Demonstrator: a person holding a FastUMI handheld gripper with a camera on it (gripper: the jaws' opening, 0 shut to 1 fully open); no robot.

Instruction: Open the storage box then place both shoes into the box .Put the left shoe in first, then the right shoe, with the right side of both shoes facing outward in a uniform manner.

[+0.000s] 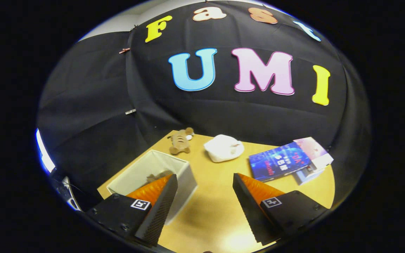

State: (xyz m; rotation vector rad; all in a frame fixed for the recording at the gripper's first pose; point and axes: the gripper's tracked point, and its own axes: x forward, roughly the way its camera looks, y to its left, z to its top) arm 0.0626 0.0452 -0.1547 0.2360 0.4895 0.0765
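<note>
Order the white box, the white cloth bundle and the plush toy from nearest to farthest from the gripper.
The gripper is open.
1. White box, beside one finger.
2. White cloth bundle, ahead on the table.
3. Plush toy, beyond the box, against the wall.

Black cloth wall [93, 105] behind tan wooden table [209, 207], glare.

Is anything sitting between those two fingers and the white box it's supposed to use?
Nothing visible blocks it. The gripper is open over bare table, and the white box sits right beside and partly behind one finger, its top open. The plush toy, white bundle and books lie farther back.
</note>
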